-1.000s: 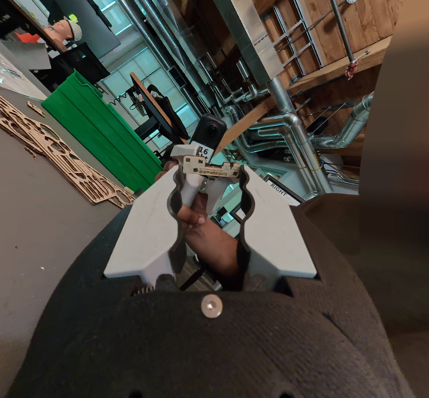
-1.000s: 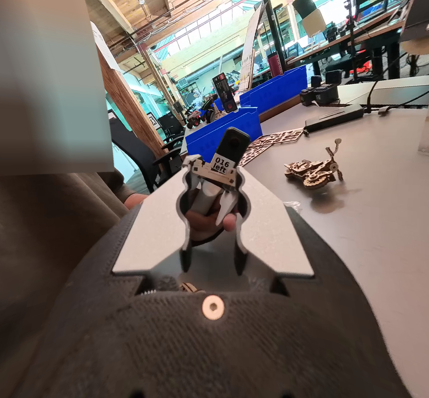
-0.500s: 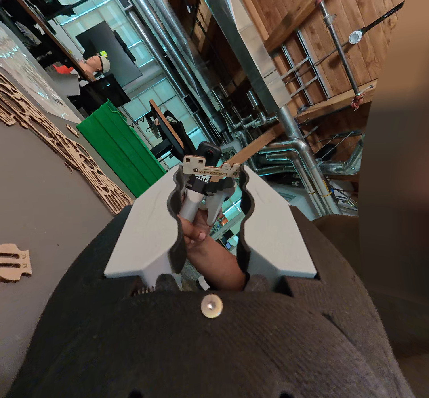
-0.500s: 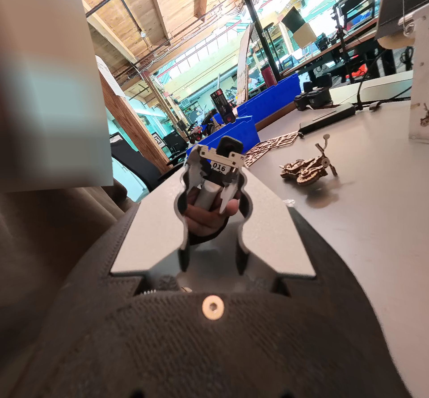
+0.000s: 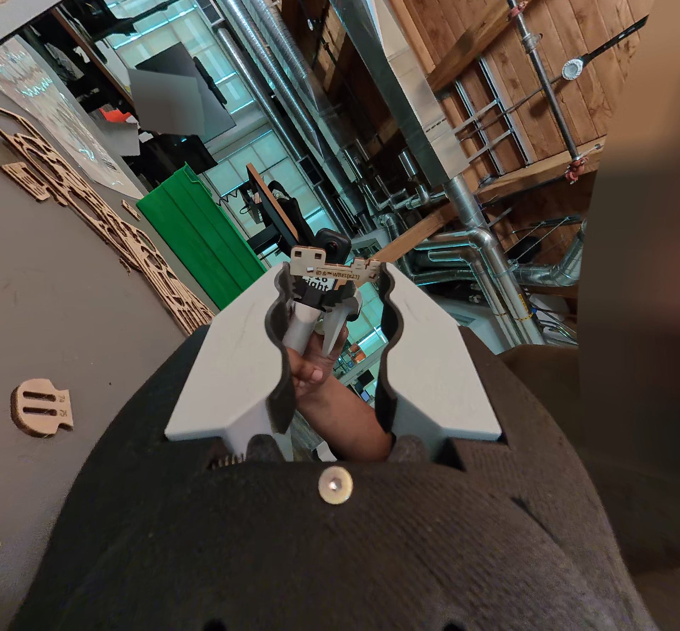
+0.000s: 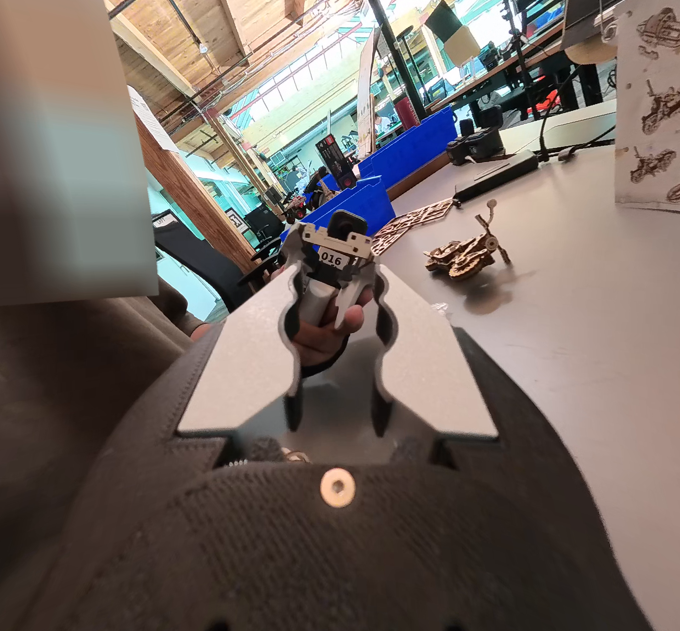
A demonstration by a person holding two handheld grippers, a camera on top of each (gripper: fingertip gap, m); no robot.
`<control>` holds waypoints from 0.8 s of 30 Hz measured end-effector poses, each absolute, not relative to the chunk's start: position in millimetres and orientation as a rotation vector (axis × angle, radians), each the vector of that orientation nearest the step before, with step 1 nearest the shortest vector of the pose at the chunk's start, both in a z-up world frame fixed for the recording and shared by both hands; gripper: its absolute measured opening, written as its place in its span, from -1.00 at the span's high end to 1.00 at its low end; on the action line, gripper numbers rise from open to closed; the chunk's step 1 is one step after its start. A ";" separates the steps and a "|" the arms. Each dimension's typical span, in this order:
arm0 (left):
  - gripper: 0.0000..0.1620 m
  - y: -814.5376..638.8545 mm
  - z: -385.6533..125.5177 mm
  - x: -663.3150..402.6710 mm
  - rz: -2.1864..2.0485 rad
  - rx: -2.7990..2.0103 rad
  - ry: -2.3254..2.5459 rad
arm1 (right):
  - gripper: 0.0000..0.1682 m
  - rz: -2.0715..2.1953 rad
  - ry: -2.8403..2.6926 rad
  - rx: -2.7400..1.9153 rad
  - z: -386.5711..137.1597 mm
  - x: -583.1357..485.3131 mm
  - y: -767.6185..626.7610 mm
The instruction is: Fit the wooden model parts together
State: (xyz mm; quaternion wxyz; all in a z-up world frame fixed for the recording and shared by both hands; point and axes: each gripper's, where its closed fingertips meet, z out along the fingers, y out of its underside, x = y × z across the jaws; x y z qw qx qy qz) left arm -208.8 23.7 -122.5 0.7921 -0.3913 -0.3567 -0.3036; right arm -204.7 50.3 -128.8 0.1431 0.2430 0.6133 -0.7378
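Left wrist view shows the flat wooden part [image 5: 333, 268] lifted well above the table [image 5: 73, 319], spanning the tips of the left gripper [image 5: 333, 274], whose jaws pinch it at its two ends. From the right wrist view the same strip [image 6: 335, 241] appears edge-on, beyond the right gripper [image 6: 333, 274]; its jaws look spread around the other tool with nothing of their own between them, though the tips are crowded and I cannot be sure. For the fitting to go well, I would keep the strip level, bring the mating piece square to one of its small slots, and press straight, since thin laser-cut wood probably snaps if twisted. Which piece comes next is not evident: a small slotted offcut [image 5: 40, 407] lies on the table beside the left tool, near the punched-out sheets [image 5: 110, 223], and a part-built model [image 6: 463, 260] stands on the table toward the right. The holder's hand [image 5: 316, 363] is mostly hidden by the fingers.
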 end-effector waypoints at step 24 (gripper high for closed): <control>0.42 40.8 -211.5 -128.8 -0.460 -1.602 -0.983 | 0.54 -1.283 2.333 1.667 -239.7 -62.0 83.2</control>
